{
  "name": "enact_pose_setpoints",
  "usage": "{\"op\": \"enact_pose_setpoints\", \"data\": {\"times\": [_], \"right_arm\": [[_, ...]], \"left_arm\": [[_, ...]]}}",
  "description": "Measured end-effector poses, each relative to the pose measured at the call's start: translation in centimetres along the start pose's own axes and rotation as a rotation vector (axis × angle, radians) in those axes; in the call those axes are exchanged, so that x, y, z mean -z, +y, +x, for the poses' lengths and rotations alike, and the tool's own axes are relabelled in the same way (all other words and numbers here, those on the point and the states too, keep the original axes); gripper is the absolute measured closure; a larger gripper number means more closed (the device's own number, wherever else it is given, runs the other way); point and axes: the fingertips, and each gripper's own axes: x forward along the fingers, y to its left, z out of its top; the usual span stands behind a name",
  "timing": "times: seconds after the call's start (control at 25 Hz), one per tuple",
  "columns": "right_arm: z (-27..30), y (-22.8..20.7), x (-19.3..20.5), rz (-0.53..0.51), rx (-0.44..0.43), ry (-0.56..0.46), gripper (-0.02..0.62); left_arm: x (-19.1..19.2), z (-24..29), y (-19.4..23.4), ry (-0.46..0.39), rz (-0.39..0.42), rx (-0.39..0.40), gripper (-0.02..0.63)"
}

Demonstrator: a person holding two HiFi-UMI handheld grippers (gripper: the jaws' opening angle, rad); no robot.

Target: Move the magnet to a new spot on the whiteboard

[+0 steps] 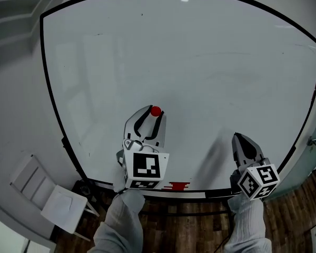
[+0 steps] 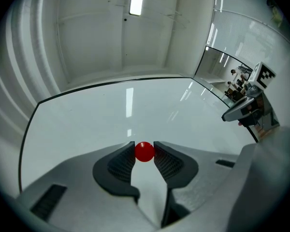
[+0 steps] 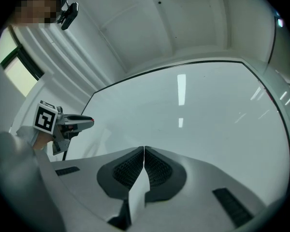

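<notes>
The left claw [image 2: 144, 144] grips the small round red magnet [image 2: 144, 152], its two dark ribbed pads pressed against the magnet's sides. In the head view the magnet sits against the large white glossy whiteboard [image 1: 200, 62], in the lower centre of the frame. The right claw [image 3: 144, 150] is closed and empty, at the lower right near the board's bottom edge.
</notes>
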Motion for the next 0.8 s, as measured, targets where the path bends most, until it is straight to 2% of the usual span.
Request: {"op": "enact_pose_setpoints", "data": {"times": [0.16,0.48,0.8], "right_arm": [[-0.4,2.2,1.6,0.05,-0.044,0.015,0.568],[-2.0,5.9,6.2,0.116,-0.069,0.077,0.568],[-2.2,8.3,10.2,0.147,-0.094,0.158,0.568]], "left_arm": [[2.2,-2.9,-0.5,0.043,-0.044,0.008,0.482],[9.6,-8.1,-1.2,0.179,-0.113,-0.001,0.482],[14.5,-9.8,-1.2,0.269,-0.132,-0.016,0.482]]}}
